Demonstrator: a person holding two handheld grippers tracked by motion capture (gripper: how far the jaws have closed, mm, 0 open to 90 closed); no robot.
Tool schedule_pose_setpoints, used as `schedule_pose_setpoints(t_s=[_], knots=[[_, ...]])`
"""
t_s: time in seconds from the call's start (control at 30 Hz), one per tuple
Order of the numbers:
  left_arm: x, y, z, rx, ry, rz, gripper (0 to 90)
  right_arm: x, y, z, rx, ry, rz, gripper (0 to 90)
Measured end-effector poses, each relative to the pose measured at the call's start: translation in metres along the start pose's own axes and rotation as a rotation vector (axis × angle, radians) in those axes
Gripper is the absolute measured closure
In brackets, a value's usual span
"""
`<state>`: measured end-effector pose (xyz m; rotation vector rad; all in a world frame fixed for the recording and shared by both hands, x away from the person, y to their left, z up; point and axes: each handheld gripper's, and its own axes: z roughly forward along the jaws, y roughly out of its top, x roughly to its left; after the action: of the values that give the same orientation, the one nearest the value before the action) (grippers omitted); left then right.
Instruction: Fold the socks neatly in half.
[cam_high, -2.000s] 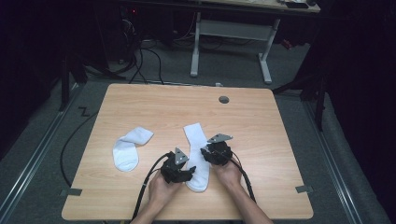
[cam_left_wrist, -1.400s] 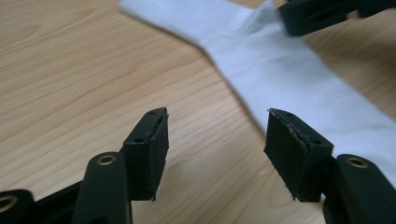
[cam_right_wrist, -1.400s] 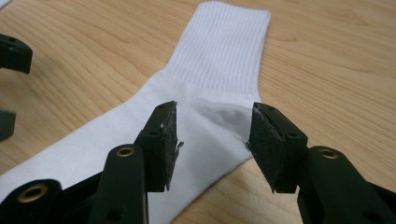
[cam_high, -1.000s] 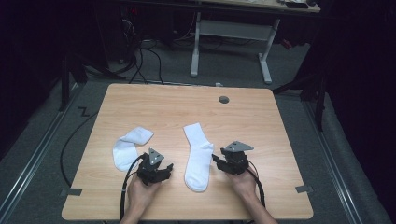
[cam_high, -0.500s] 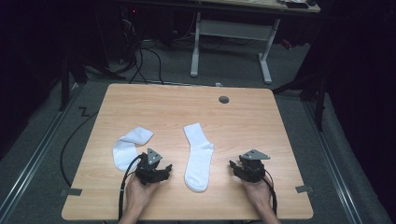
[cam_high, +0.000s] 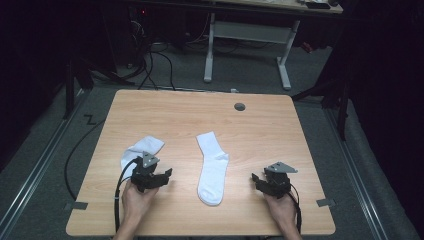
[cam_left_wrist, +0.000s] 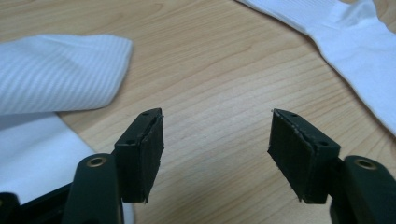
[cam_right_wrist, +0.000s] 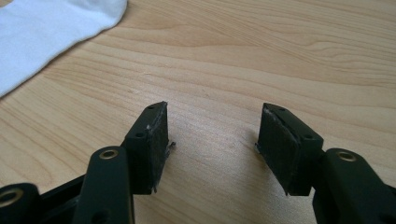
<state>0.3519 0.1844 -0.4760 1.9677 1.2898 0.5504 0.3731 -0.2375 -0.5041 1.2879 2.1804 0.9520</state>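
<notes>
Flat sock (cam_high: 212, 167) lies mid-table, w/ the folded sock (cam_high: 138, 150) to its left. We've got the left gripper (cam_high: 159, 176) by the folded one, jaws apart & empty, prob. to grab it next. Right gripper (cam_high: 260, 181), right of the flat sock, jaws just opened, nothing between.

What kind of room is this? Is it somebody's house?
Probably not a house; it looks like a lab or workshop. A bare wooden table stands on grey floor, cables tangle at the back beside a white desk frame, and a person holds two grippers near two socks.
</notes>
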Motion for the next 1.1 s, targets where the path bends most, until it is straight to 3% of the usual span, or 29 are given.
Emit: schedule_pose_setpoints(t_s=[0.2,0.3,0.6,0.73,1.1], knots=[[0.016,0.011,-0.006,0.004,0.036,-0.02,37.8,0.0,0.0,0.0,0.001,0.001,-0.001,41.9],[0.029,0.015,-0.009,0.009,0.087,-0.034,38.6,0.0,0.0,0.0,0.001,0.003,-0.002,41.0],[0.057,0.022,-0.01,0.015,0.159,-0.082,40.8,0.001,0.0,0.0,0.004,0.014,-0.01,38.3],[0.066,0.029,0.003,0.045,0.2,-0.082,40.6,0.001,0.0,0.0,0.005,0.016,-0.013,38.1],[0.085,0.027,0.036,0.17,0.223,-0.122,36.7,0.001,0.0,0.0,0.004,0.016,-0.015,38.1]])
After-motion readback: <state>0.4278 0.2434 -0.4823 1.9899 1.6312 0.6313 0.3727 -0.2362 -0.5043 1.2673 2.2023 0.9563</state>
